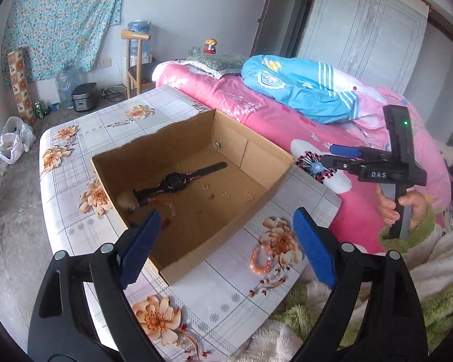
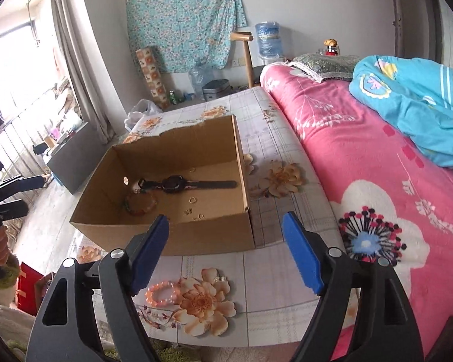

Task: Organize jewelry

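Left hand-held gripper [image 1: 226, 226]: blue pads spread wide with nothing between them, hovering over the near edge of the table.
Right hand-held gripper [image 2: 226, 232]: pads also spread apart and empty; in the left wrist view it shows off to the right, over the bed, gripped by a hand [image 1: 404, 208] in a fuzzy green sleeve.
Cardboard box [image 1: 130, 211]: open-topped, just ahead of both hand-held grippers, standing on the table.
Watch [image 2: 178, 184]: black, lying flat with its strap stretched out across the box floor, beyond the pads.
Beaded bracelet in box [image 2: 140, 203]: green and reddish beads, ahead of the right hand-held gripper's left pad, near the watch's end; whether they touch I cannot tell.
Small gold pieces [image 2: 193, 200]: scattered on the box floor, nearer than the watch; too small to identify.
Pink bead bracelet [image 2: 161, 294]: outside the box, on the table, just below the right hand-held gripper's left pad.
Table [image 2: 256, 286]: covered in a pale cloth printed with orange flowers.
Bed [image 2: 347, 150]: to the right of the hand-held grippers, with a pink floral blanket and a bundled blue quilt.
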Demonstrator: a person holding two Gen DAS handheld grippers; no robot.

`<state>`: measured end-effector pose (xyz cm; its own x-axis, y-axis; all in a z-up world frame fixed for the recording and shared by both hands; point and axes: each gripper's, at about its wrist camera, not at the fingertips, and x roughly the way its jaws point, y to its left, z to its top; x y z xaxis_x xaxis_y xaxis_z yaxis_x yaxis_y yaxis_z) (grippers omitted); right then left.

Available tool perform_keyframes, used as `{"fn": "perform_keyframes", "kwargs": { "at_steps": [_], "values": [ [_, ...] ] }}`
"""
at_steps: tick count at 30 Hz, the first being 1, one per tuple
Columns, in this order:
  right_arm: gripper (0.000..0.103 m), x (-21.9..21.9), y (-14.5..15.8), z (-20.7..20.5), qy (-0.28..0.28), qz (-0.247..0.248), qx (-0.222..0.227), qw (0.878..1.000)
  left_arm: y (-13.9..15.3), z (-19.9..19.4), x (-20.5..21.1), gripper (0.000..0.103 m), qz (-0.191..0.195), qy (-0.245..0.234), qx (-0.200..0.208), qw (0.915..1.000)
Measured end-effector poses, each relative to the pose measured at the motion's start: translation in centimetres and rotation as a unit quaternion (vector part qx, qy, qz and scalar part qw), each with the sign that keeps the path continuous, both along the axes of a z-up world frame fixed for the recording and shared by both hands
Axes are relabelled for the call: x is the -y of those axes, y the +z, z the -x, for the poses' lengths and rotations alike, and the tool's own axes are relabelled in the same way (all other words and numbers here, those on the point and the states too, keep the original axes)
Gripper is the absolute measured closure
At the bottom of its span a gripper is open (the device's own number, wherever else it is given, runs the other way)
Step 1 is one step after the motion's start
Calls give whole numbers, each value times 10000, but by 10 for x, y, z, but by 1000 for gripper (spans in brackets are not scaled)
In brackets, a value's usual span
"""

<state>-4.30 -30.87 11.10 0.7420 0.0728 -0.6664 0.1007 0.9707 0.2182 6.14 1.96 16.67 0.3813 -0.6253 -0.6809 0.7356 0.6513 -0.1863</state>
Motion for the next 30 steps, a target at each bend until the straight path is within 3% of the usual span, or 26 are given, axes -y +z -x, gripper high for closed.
{"fn": "perform_keyframes", "kwargs": {
  "at_steps": [5, 10, 13, 16, 20, 30],
  "values": [
    [27, -16, -34, 5, -64, 47, -477, 9988, -39, 22, -2, 14, -85, 232, -396, 9989],
    [27, -35, -73, 3, -393, 776, -1102, 9901, -96, 29, 12, 14, -726, 662, -713, 9926],
    [27, -35, -91, -2, -397, 609, -1346, 9882, -123, 26, 21, 14, -874, 806, -970, 9882],
    [27, -36, -103, -8, -467, 679, -1564, 9843, -144, 20, 32, 14, -1212, 1035, -900, 9831],
    [21, -38, -110, -15, -525, 919, -1686, 9800, -165, 10, 38, 14, -1415, 1315, -1043, 9756],
    [19, -45, -123, -20, -506, 1316, -1976, 9701, -187, 3, 41, 14, -1731, 1626, -1110, 9650]
  ]
}}
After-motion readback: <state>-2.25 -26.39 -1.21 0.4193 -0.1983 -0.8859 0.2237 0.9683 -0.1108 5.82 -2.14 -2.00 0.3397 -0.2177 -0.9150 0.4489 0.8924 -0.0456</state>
